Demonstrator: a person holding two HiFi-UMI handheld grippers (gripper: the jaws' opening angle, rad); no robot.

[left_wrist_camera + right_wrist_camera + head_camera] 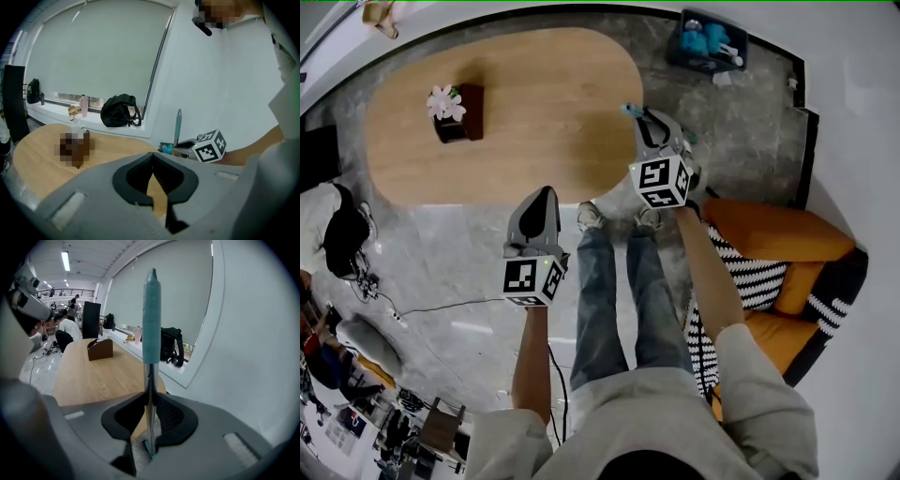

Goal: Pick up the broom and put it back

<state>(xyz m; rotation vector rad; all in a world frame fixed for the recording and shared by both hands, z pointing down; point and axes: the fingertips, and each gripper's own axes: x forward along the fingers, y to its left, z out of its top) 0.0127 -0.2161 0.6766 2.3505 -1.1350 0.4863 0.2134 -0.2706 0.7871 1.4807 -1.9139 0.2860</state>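
right claw (149, 397) pinches broom handle (151, 310), left claw (153, 165) closed

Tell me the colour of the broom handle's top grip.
Teal, on the broom; clearest in the right gripper view.

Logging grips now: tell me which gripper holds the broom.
The right gripper, clamped on the broom handle; the left gripper has its jaws closed on nothing.

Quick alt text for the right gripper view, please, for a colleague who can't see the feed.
The right gripper is shut on the broom handle, a thin metal pole that stands upright with a teal grip at its top. Behind it are a wooden table with a brown box on it, and a black backpack farther back.
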